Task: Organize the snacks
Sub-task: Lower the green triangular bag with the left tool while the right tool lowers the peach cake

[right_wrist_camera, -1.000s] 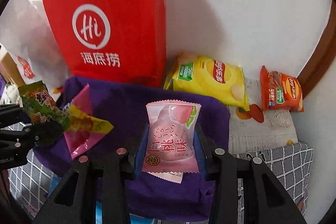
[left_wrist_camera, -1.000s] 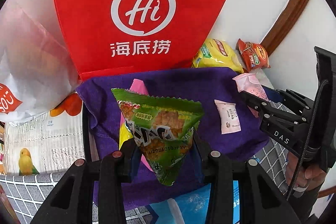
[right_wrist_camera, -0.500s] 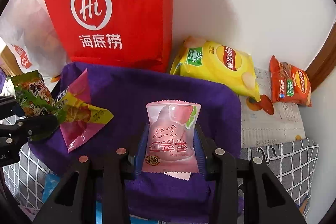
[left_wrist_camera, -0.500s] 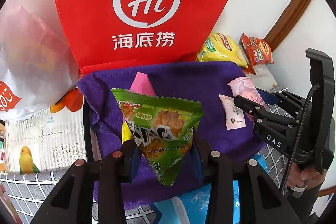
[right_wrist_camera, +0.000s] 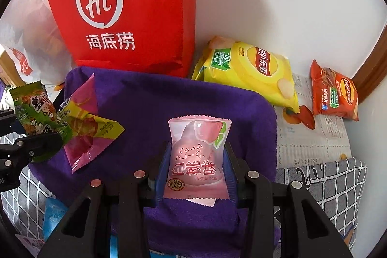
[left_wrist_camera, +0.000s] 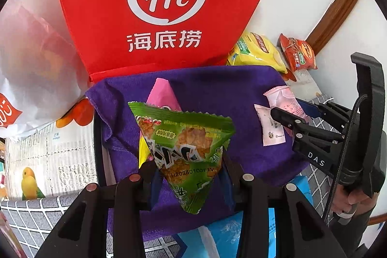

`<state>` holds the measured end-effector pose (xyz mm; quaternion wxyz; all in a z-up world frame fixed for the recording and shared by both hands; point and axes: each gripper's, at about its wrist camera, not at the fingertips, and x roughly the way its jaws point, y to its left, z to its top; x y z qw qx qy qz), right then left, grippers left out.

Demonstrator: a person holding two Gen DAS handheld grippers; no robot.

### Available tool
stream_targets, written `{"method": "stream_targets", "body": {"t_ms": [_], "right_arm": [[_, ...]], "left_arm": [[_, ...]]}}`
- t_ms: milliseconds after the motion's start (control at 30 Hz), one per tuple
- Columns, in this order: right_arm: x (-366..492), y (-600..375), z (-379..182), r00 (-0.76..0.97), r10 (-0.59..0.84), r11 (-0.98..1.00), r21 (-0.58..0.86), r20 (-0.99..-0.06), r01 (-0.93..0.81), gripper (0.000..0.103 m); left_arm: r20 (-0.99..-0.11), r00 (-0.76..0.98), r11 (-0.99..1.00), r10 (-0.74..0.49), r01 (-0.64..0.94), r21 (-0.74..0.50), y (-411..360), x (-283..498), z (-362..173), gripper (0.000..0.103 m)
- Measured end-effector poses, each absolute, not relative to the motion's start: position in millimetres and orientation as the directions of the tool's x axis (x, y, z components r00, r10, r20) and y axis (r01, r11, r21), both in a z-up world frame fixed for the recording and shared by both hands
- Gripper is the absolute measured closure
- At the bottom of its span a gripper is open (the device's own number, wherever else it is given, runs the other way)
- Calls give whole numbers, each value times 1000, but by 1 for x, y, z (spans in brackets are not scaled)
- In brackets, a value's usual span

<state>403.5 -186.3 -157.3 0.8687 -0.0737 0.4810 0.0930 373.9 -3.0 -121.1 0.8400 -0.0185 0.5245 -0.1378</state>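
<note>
While each gripper clamps one packet (left_wrist_camera: 186, 149), two chip bags (right_wrist_camera: 251, 71) lean behind.

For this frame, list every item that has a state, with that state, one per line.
left gripper: shut on green snack packet, held above the purple towel
right gripper: shut on pink peach packet
pink and yellow packet: lying on the towel, sealed
small pink sachet: flat on the towel
red bag: standing upright
yellow chip bag: sealed, leaning at the wall
orange chip bag: sealed, lying by the wall
</note>
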Motion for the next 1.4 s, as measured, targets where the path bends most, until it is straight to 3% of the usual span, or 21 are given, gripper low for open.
{"method": "stream_targets", "body": {"t_ms": [667, 833, 867, 967, 1000, 1400], "right_arm": [[404, -184, -160, 504, 94, 968, -39, -859, -247, 60], [402, -182, -157, 504, 112, 966, -26, -856, -258, 55], [401, -181, -156, 507, 118, 965, -22, -854, -261, 54], [399, -182, -151, 514, 132, 966, -7, -847, -260, 49], [398, -182, -149, 517, 136, 966, -2, -845, -257, 47], [380, -189, -110, 589, 126, 978, 2, -798, -207, 46]], "left_arm": [[-877, 405, 960, -257, 208, -185, -3, 373, -122, 64], [-879, 404, 961, -253, 207, -181, -2, 373, -121, 64], [-880, 403, 962, -251, 207, -179, -2, 373, -120, 63], [-872, 416, 959, -259, 216, -182, -3, 372, -115, 42], [-866, 427, 959, -261, 220, -181, -3, 370, -112, 40], [-811, 510, 950, -286, 258, -173, 0, 350, -73, 35]]}}
